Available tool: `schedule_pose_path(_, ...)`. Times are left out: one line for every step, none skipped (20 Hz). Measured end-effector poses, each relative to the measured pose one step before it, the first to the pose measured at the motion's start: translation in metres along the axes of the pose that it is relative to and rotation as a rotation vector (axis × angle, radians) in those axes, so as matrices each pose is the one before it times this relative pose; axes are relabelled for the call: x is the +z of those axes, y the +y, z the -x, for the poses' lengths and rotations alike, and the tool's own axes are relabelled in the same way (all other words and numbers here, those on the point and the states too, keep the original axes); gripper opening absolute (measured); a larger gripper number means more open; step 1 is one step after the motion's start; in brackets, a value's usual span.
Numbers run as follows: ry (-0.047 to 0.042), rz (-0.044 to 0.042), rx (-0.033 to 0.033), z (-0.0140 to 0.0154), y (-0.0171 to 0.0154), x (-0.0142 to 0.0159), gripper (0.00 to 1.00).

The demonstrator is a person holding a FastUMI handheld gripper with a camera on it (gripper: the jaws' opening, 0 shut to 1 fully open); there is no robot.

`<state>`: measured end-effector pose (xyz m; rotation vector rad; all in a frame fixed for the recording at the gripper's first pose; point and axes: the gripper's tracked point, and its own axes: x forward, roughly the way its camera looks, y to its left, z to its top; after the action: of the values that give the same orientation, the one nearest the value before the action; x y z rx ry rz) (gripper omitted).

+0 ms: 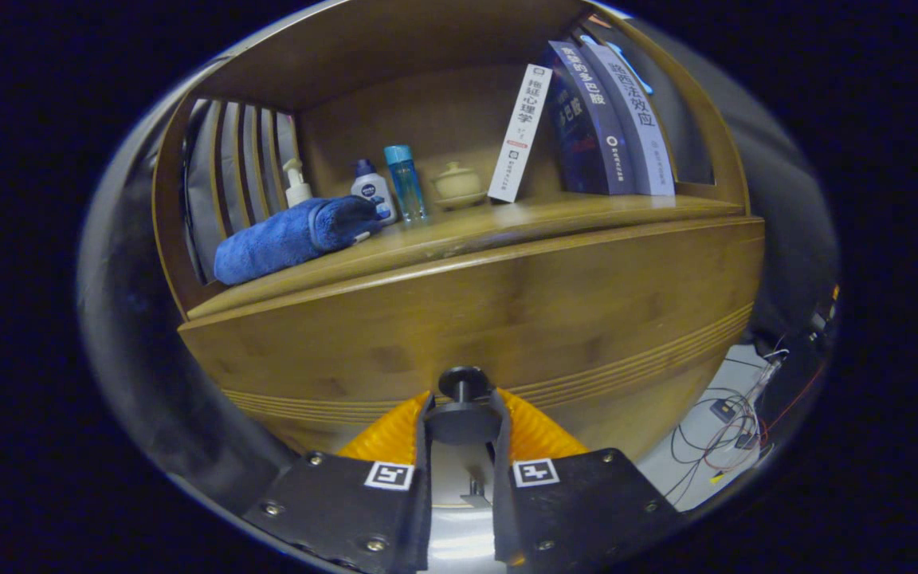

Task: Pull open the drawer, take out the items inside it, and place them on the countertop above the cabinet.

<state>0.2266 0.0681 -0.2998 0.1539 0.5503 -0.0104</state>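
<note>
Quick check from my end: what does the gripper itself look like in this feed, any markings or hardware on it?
The gripper has two flat plates fastened with round screws, each carrying a square black-and-white fiducial tag. Ribbed fingers extend forward from the plates. No cables run on it.

Drawer contents hidden behind its closed front.

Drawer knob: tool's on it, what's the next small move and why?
Probably pull straight back. The tool has both fingers closed around the dark knob, and the drawer front sits flush with the cabinet, so nothing inside can be reached yet.
</note>
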Motion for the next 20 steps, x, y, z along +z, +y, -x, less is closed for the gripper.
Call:
schedule_pose_path(0.00256,-0.00197,-0.00403,0.00407,-0.00005,-0.00238,0.31)
schedule_pose_path(0.00063,-0.00377,-0.00474,0.00421,-0.00051,-0.00181,0.31)
schedule_pose_path(0.00117,-0.00545,-0.00662,0.00513,-0.00028,-0.00227,0.31)
schedule_pose_path(0.00149,-0.00241,-0.00850,0.00501,-0.00088,-0.00150,0.31)
schedule_pose_path(0.00272,-0.00025,-0.01050,0.00486,-0.00019,-0.00276,0.31)
schedule_pose_path(0.00225,-0.00024,-0.01134,0.00675,-0.00111,-0.00264,0.31)
schedule_pose_path(0.00213,-0.00045,-0.00905,0.00745,-0.00105,-0.00357,0.31)
schedule_pose_path(-0.00218,-0.00459,-0.00506,0.00689,-0.00091,-0.00185,0.31)
schedule_pose_path(-0.00383,-0.00365,-0.00336,0.00726,-0.00130,-0.00304,0.31)
schedule_pose_path(-0.00043,-0.00529,-0.00292,0.00633,-0.00102,-0.00234,0.31)
schedule_pose_path(-0.00177,0.00221,-0.00573,0.00690,-0.00123,-0.00292,0.31)
schedule_pose_path(0.00402,0.00528,-0.00645,0.00587,-0.00086,-0.00230,0.31)
schedule_pose_path(0.00368,0.00661,-0.00614,0.00622,-0.00123,-0.00331,0.31)
schedule_pose_path(0.00634,0.00834,-0.00561,0.00536,-0.00024,-0.00263,0.31)
schedule_pose_path(0.00032,0.00176,-0.00411,0.00452,-0.00125,-0.00200,0.31)
schedule_pose_path(-0.00007,-0.00385,-0.00117,0.00430,-0.00037,-0.00192,0.31)
schedule_pose_path(0.00065,-0.00126,-0.00226,0.00440,-0.00075,-0.00285,0.31)
schedule_pose_path(0.00351,0.00349,-0.00592,0.00391,-0.00103,-0.00370,0.31)
schedule_pose_path(0.01076,0.00752,-0.00970,0.00621,-0.00228,-0.00652,0.31)
schedule_pose_path(-0.00672,-0.01289,-0.00277,0.00686,-0.00106,-0.00151,0.31)
